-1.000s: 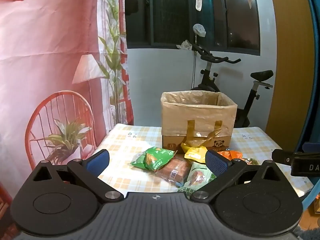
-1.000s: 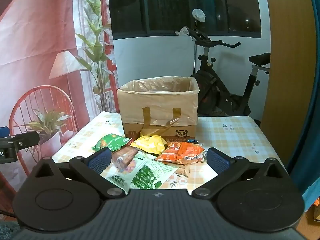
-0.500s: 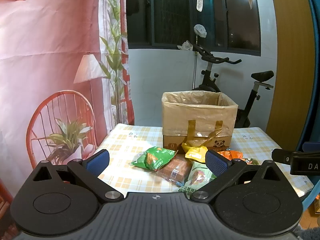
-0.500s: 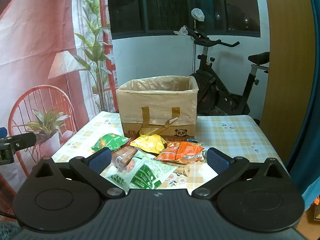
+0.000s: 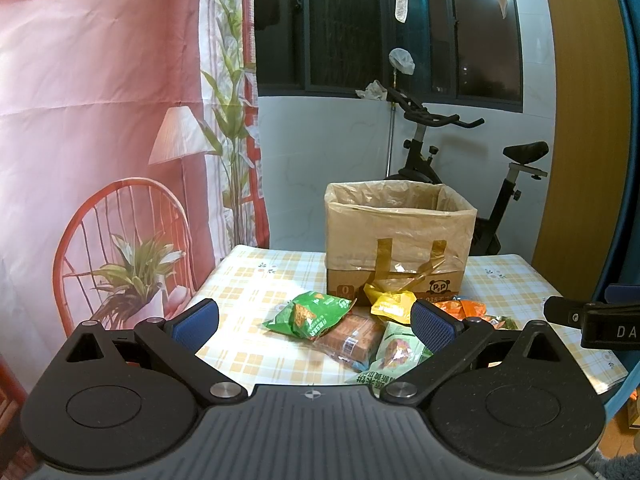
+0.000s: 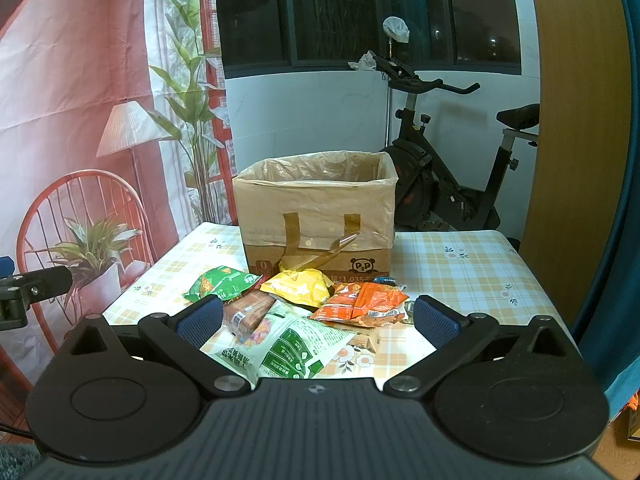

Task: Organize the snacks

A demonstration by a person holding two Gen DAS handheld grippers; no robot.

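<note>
Both the left gripper [image 5: 314,322] and the right gripper [image 6: 316,318] had their jaws spread wide and empty; the snack pile [image 6: 296,300] lay just ahead of the right gripper, before the box [image 6: 316,216].

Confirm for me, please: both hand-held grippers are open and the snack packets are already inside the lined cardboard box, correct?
Not quite. Both wrist views show the snack packets lying on the table in front of the cardboard box, not inside it. Both the left hand-held gripper and right hand-held gripper are open.
</note>
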